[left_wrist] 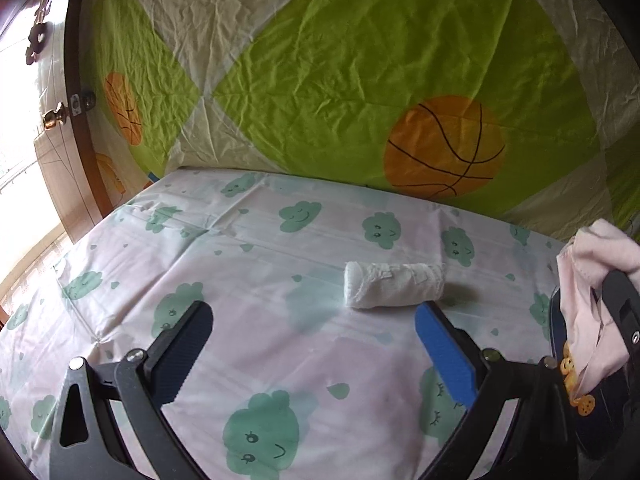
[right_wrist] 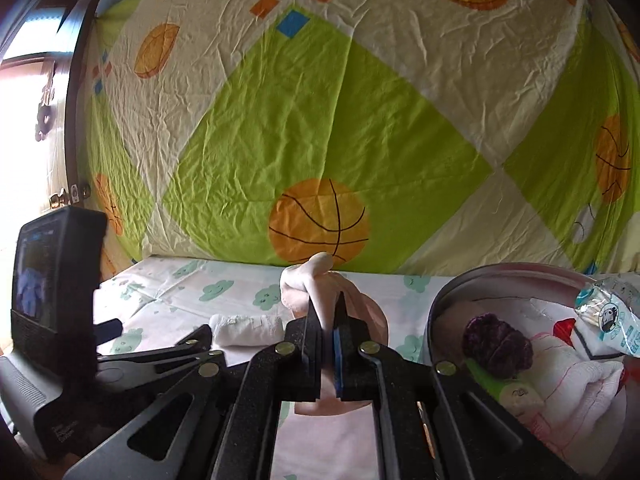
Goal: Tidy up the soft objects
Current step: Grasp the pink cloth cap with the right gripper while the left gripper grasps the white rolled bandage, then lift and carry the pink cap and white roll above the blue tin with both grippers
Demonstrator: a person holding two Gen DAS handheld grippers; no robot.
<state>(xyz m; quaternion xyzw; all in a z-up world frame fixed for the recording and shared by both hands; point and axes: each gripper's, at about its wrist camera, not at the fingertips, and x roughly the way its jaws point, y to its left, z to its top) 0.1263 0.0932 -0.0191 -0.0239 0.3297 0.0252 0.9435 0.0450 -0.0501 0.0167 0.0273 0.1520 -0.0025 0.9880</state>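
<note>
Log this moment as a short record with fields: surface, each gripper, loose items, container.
surface: cloud-print sheet
left gripper: open, empty, aimed toward the white roll
right gripper: shut on pink cloth, lifted off the sheet
loose item: white roll lying on its side on the sheet
container: round basket at right, holding a purple ball, white cloth and a plastic packet

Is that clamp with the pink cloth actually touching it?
Touching. The right wrist view shows the right gripper shut on the pink cloth, fabric pinched between its pads.
</note>
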